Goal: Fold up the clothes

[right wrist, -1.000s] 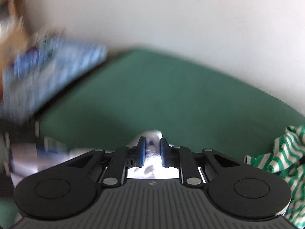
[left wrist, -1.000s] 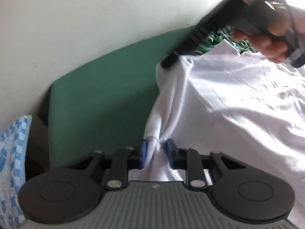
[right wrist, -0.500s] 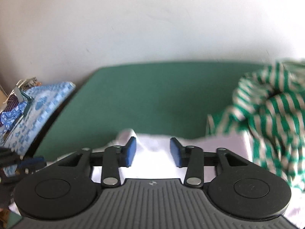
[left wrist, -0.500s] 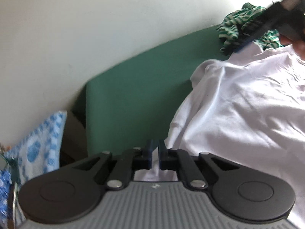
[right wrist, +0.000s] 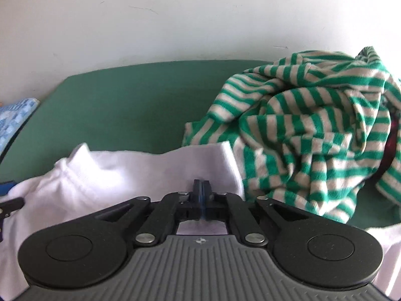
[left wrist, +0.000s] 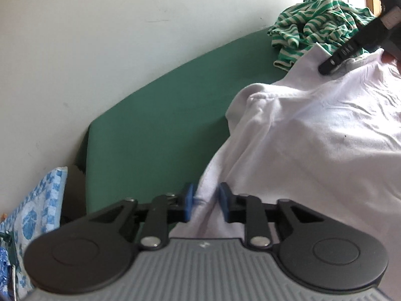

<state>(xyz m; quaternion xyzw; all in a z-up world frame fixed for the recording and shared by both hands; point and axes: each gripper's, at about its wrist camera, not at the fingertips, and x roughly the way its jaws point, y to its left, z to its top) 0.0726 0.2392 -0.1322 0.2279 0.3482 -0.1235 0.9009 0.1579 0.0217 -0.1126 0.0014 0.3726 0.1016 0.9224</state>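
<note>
A white shirt (left wrist: 313, 138) lies spread on the green surface (left wrist: 155, 130). My left gripper (left wrist: 206, 200) is open at the shirt's near left edge, and a fold of that edge lies loosely between the blue pads (left wrist: 188, 200). My right gripper (right wrist: 201, 190) is shut, its pads pressed together over the far edge of the white shirt (right wrist: 125, 175), apparently pinching the cloth. In the left wrist view the right gripper (left wrist: 328, 66) touches the shirt close to the striped garment.
A crumpled green-and-white striped garment (right wrist: 300, 125) is heaped at the back right, against the shirt's far edge. A blue patterned cloth (left wrist: 37, 213) hangs off the left end of the surface. A pale wall (right wrist: 200, 20) runs right behind.
The left gripper's pads, close together half a second ago, have parted. The right gripper, open half a second ago, has shut at the shirt's far edge near the striped garment.
</note>
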